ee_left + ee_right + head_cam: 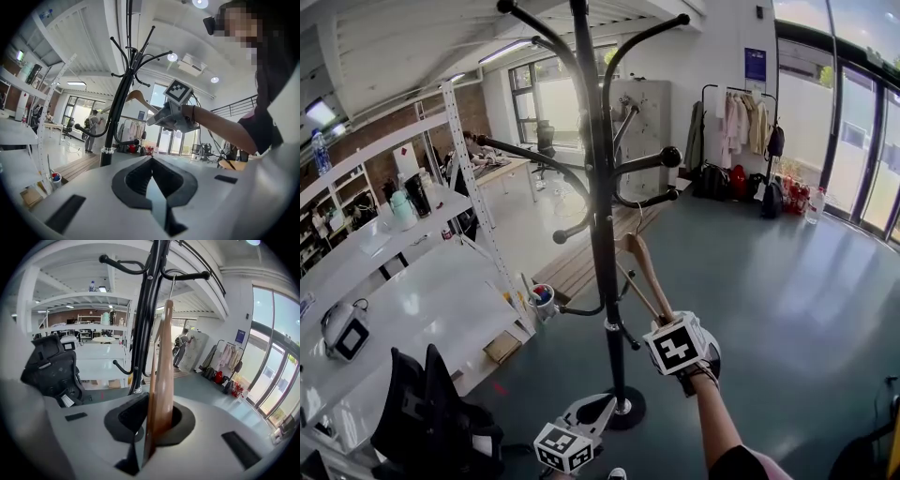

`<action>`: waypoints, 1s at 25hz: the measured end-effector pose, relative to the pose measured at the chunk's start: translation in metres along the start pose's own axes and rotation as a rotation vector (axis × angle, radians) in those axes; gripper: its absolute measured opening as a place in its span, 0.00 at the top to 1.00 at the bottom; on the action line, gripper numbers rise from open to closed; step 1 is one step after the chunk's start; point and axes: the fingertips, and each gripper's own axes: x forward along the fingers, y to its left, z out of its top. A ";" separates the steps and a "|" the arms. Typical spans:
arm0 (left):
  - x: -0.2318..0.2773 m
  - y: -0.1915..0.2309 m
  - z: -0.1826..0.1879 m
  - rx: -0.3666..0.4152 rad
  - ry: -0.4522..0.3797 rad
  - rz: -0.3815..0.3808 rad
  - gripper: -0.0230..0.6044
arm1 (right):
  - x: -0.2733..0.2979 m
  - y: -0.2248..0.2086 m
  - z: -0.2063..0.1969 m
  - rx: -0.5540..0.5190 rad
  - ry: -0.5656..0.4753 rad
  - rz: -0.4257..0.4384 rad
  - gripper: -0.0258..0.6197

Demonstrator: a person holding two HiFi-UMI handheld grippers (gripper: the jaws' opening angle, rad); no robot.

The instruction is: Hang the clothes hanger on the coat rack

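Left tool point(600, 406): found at the bottom centre of the head view, just in front of the coat rack's round base; the jaws are pressed together and nothing is held between them.

Right tool point(157, 420): seen right of centre in the head view, carried on a forearm point(715, 417) that enters from the bottom edge; the jaws are clamped on the lower end of the wooden clothes hanger.

Wooden clothes hanger point(164, 357): held steeply on end, rising from the right tool toward the upper middle of the frame, close beside the rack's pole.

Metal hook point(173, 284): raised next to a ball-tipped rack arm; whether it touches the arm cannot be told.

Coat rack point(598, 187): black, upright on the grey floor, with curved arms spread at the top centre of the frame.

Office chair point(431, 412): black, placed at the lower left.

Shelving unit point(394, 248): white, set along the left side.

Garment rail point(741, 117): hung with clothes, far off at the upper right.
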 end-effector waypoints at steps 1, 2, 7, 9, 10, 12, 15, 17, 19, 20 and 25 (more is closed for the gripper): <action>-0.001 0.002 -0.001 -0.004 0.002 0.001 0.96 | 0.001 0.000 0.000 0.006 -0.004 -0.006 0.89; -0.001 0.004 -0.001 -0.006 0.003 0.001 0.96 | 0.003 -0.001 0.000 0.006 -0.006 -0.020 0.89; 0.001 0.010 0.001 -0.007 0.003 -0.004 0.96 | 0.011 -0.009 0.002 0.028 -0.061 -0.120 0.89; 0.001 0.011 0.001 -0.006 0.003 -0.008 0.96 | 0.010 -0.008 0.010 0.081 -0.158 -0.130 0.89; 0.001 0.011 0.001 -0.007 0.004 -0.009 0.96 | 0.009 -0.007 0.013 0.108 -0.202 -0.125 0.89; 0.001 0.012 0.002 -0.008 0.004 -0.010 0.96 | 0.009 -0.005 0.014 0.140 -0.234 -0.098 0.84; 0.003 0.012 0.001 -0.008 0.003 -0.010 0.96 | 0.009 -0.003 0.008 0.165 -0.241 -0.068 0.77; 0.005 0.011 0.001 -0.009 0.003 -0.013 0.96 | 0.003 -0.002 0.006 0.191 -0.258 -0.048 0.74; 0.006 0.009 0.003 -0.010 0.002 -0.016 0.96 | -0.006 -0.001 0.006 0.215 -0.280 -0.024 0.72; 0.007 0.008 0.003 -0.011 0.002 -0.017 0.96 | -0.012 0.000 0.005 0.223 -0.290 -0.014 0.72; 0.012 -0.002 -0.001 -0.017 0.008 -0.013 0.96 | -0.044 0.001 0.000 0.218 -0.330 0.011 0.72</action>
